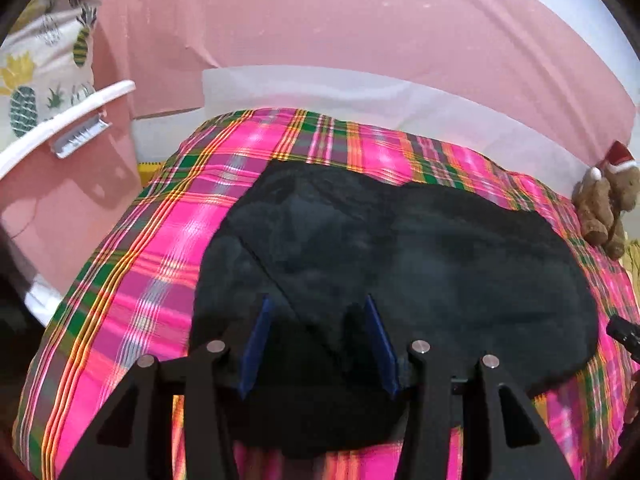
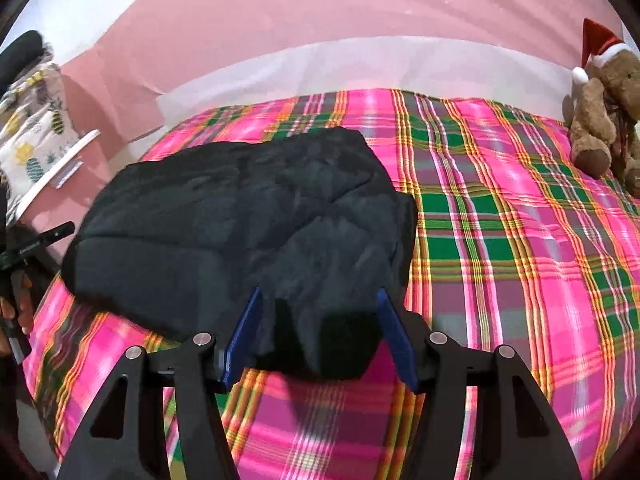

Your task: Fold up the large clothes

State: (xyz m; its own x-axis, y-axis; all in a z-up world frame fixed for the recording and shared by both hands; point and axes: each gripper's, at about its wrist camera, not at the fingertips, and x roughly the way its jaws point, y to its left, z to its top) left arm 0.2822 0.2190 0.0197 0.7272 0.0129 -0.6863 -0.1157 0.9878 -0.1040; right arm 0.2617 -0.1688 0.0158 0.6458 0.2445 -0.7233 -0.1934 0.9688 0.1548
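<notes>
Black garment (image 1: 400, 248) lies folded in a dark heap on the plaid bedspread (image 1: 132, 264). Nearest us, our left hand-held gripper (image 1: 318, 312) has its blue pads apart over the near edge of the cloth, but black on black we cannot tell whether they pinch it. Our right hand-held gripper (image 2: 320, 304) hangs released, the near corner of the heap between its pads, untouched. Its folds are hard to read. Farther off sits a teddy (image 2: 604, 120) in a red hat, partly cut off, by the pink wall (image 2: 320, 12).
</notes>
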